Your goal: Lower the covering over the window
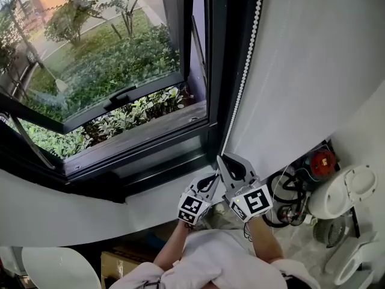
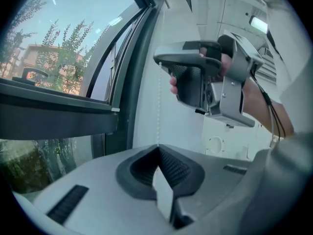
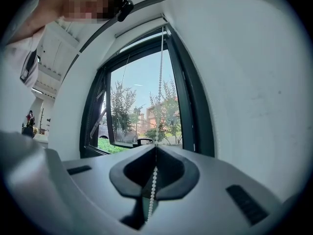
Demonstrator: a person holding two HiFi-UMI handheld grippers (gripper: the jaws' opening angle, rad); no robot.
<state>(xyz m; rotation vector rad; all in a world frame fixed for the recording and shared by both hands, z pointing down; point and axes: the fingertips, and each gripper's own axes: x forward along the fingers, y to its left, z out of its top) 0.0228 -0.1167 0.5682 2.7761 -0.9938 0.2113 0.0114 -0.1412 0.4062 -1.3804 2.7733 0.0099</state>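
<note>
I am clamping the fingers of my left gripper (image 2: pixel 158 148) and right gripper (image 3: pixel 155 150) on the bead chain (image 3: pixel 160 77) beside the window (image 1: pixel 90 59).

Both arms are reaching forward close together, the left gripper (image 1: pixel 213 178) sitting just beside and a little lower than the right gripper (image 1: pixel 222 160). Each is pointing roughly level, its jaws pressing shut on the bead cord (image 3: pixel 160 82).
</note>
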